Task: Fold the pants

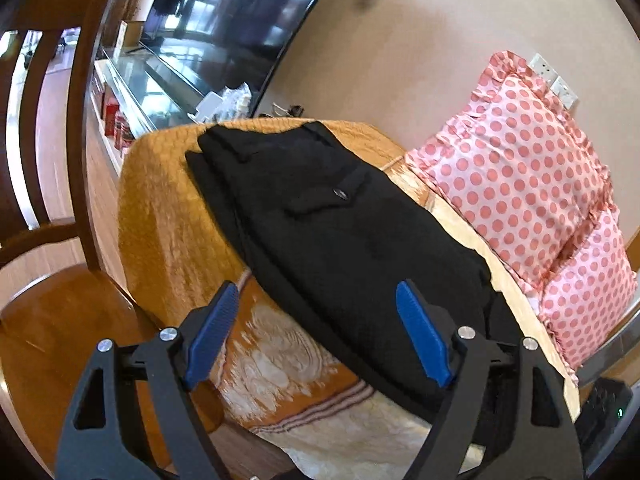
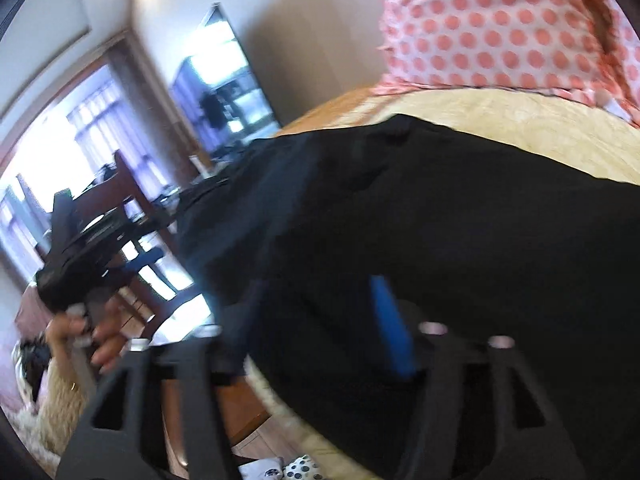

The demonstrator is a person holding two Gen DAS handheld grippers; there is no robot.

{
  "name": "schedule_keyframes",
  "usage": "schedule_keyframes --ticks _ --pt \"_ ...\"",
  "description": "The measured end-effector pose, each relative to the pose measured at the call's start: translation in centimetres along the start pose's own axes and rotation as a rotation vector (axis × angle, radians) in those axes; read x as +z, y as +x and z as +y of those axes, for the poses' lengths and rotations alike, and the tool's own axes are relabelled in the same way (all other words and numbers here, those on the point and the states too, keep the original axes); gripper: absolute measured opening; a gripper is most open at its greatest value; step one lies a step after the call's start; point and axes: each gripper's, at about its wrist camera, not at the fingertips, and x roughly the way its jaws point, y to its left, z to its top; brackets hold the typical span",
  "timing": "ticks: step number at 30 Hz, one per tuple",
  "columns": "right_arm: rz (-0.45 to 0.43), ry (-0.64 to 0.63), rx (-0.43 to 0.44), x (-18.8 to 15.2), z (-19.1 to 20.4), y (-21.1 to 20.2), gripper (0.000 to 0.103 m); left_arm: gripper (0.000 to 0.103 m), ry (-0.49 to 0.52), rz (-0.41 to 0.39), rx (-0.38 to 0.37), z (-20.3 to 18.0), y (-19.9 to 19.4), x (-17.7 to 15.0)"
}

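Observation:
Black pants (image 1: 332, 224) lie folded on an orange-and-cream quilt (image 1: 168, 208), back pocket and button facing up. My left gripper (image 1: 316, 332) is open, its blue pads (image 1: 212, 332) straddling the near edge of the pants without holding them. In the blurred right wrist view the pants (image 2: 440, 220) fill the middle. My right gripper (image 2: 316, 320) is open over the pants; its right blue pad (image 2: 390, 328) shows, and the left finger lies under or behind a fold of cloth. The left gripper (image 2: 136, 264) shows there at the left, held by a hand.
A pink polka-dot pillow (image 1: 528, 184) lies along the right of the quilt, close to the pants, and at the top of the right wrist view (image 2: 500, 28). A wooden chair (image 1: 52, 200) stands left of the bed. A TV (image 1: 240, 20) and low cabinet are behind.

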Motion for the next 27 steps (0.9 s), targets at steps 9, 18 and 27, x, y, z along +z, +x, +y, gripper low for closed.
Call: schedule_keyframes --ticks 9,18,27 --pt "-0.003 -0.057 -0.031 -0.4 1.0 -0.2 0.073 0.059 -0.123 0.056 -0.084 1.4 1.4 2.4" --pt "-0.006 -0.098 -0.045 -0.4 1.6 0.3 0.079 0.048 -0.208 0.122 -0.156 2.0 2.1 2.0" --pt "-0.008 -0.101 -0.044 -0.3 1.5 0.4 0.080 0.004 -0.277 0.126 -0.138 3.0 1.9 0.7"
